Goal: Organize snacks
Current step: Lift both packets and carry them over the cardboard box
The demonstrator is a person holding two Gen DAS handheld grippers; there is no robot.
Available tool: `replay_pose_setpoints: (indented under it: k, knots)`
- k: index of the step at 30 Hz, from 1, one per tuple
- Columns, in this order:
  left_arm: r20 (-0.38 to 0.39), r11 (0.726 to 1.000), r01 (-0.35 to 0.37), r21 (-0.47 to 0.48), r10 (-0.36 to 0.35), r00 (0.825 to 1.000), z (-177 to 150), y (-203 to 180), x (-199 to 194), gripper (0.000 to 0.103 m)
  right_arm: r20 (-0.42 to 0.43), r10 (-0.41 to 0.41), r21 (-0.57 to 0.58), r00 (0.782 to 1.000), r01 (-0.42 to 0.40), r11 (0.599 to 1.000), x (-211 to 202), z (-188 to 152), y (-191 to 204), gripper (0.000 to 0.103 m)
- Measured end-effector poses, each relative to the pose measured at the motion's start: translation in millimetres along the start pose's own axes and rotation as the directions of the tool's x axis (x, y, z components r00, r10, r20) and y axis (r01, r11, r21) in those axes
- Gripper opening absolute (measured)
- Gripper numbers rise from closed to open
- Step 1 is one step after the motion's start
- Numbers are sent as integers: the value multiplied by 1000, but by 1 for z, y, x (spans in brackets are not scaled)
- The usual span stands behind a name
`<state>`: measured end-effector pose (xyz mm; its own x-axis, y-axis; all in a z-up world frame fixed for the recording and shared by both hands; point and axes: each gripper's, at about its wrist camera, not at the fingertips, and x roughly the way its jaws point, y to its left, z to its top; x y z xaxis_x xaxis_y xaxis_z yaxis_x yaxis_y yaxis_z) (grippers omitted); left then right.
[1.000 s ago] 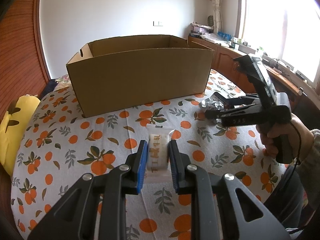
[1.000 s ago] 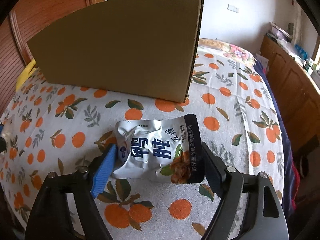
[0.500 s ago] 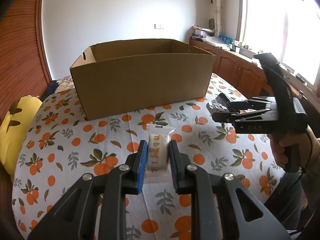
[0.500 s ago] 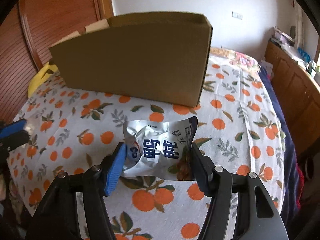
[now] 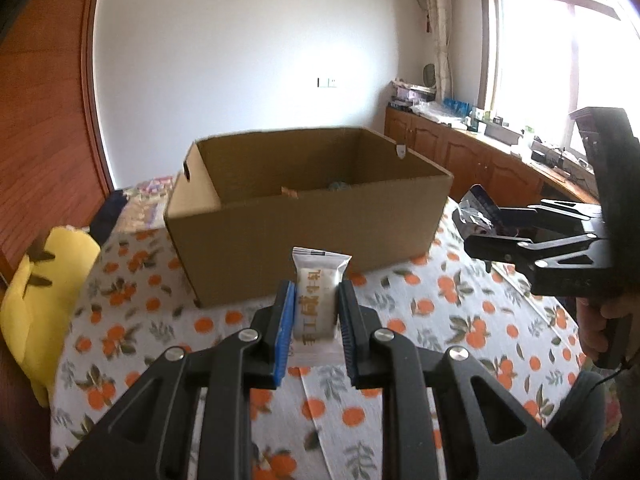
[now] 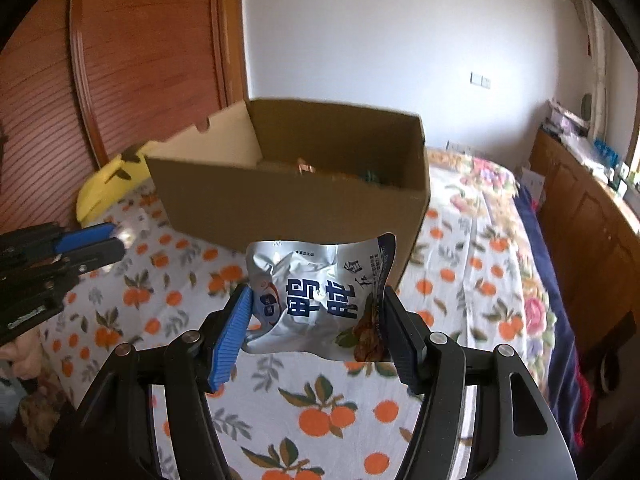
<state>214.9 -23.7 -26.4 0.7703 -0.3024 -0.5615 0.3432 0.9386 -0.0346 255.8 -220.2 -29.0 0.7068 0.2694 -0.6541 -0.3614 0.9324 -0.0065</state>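
Left gripper (image 5: 314,308) clenched on small white packet (image 5: 316,300), held upright in the air just in front of box (image 5: 312,236) near wall. Right gripper (image 6: 318,320) clamped on crumpled silver pouch (image 6: 316,300) with blue print, jaws having narrowed a little in the past second with pouch between them; pouch lifted clear of cloth (image 6: 320,412), in front of box right corner. Box open-topped, brown cardboard, sitting on orange-print cloth; a few snacks (image 6: 340,174) barely visible inside over near rim, too small to identify. Yellow cushion (image 5: 36,304) left of box. Wooden cabinets (image 5: 480,164) and window (image 5: 560,48) right of box. Person's hand (image 5: 604,320) on right gripper handle, right of box.
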Motion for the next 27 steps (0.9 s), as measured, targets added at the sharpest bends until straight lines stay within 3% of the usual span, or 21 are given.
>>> replay_pose_setpoints:
  k: [11,27]
  knots:
    - [86,999,1,50,-5,996,59,10,18,20,94,13,-51,995,-8,999,2,55,7,65]
    - [106,1000,-3,8,3,994,94,46,79,20,139,48,-35,989,-44,998,59,92,-10,65]
